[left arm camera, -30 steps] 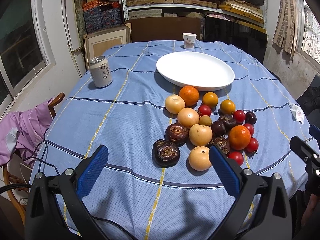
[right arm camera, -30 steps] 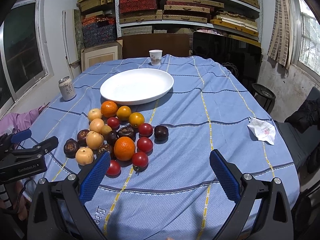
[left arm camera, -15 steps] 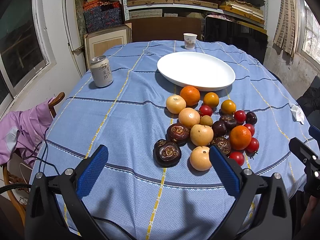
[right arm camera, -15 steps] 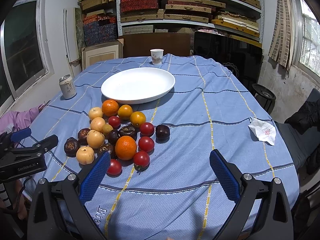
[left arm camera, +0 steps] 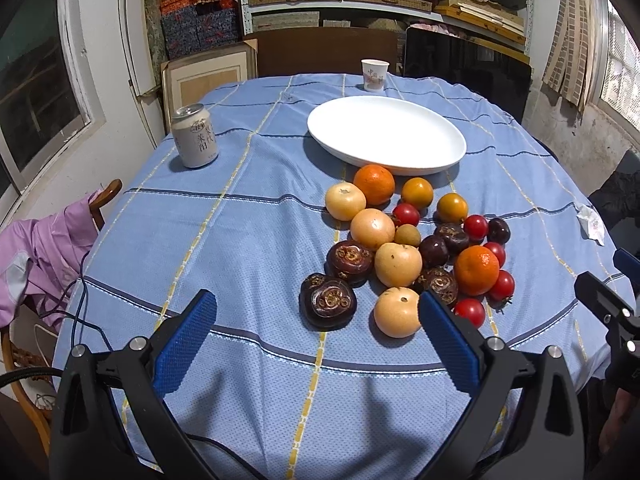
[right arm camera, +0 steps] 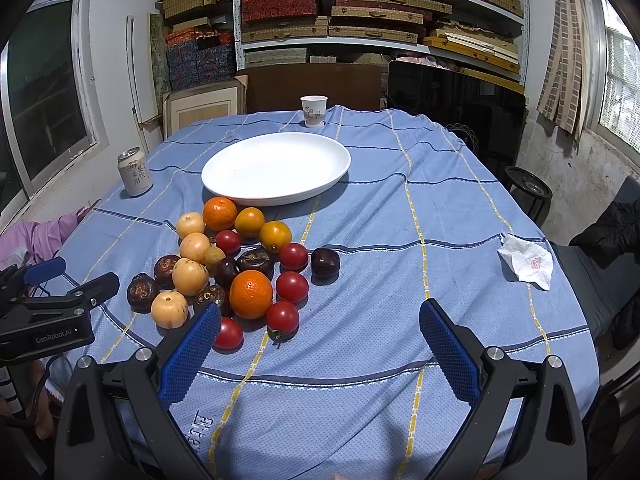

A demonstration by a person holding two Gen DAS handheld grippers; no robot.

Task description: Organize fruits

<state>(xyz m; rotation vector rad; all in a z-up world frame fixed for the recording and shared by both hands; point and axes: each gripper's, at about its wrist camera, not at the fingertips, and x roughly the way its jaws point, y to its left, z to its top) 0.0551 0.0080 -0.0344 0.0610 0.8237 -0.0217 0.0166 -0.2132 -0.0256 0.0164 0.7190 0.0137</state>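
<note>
A pile of fruit lies on the blue tablecloth: oranges [left arm camera: 476, 270] [right arm camera: 251, 294], pale round fruits [left arm camera: 396, 312], dark purple fruits [left arm camera: 328, 301] and red tomatoes [right arm camera: 282, 317]. A large empty white plate [left arm camera: 386, 136] [right arm camera: 276, 168] sits just behind the pile. My left gripper [left arm camera: 318, 328] is open and empty, near the front of the pile, with a pale fruit and a purple fruit between its fingers' line of sight. My right gripper [right arm camera: 318, 332] is open and empty, to the right front of the pile.
A drink can [left arm camera: 195, 136] [right arm camera: 135, 177] stands at the left of the table. A paper cup [left arm camera: 375, 75] [right arm camera: 314, 110] stands at the far edge. A crumpled tissue [right arm camera: 527, 262] lies at the right. A chair with pink cloth [left arm camera: 44, 248] is beside the table on the left.
Both grippers have crept slightly forward toward the fruit; the fruit looks a little closer. Nothing was picked up or moved.
</note>
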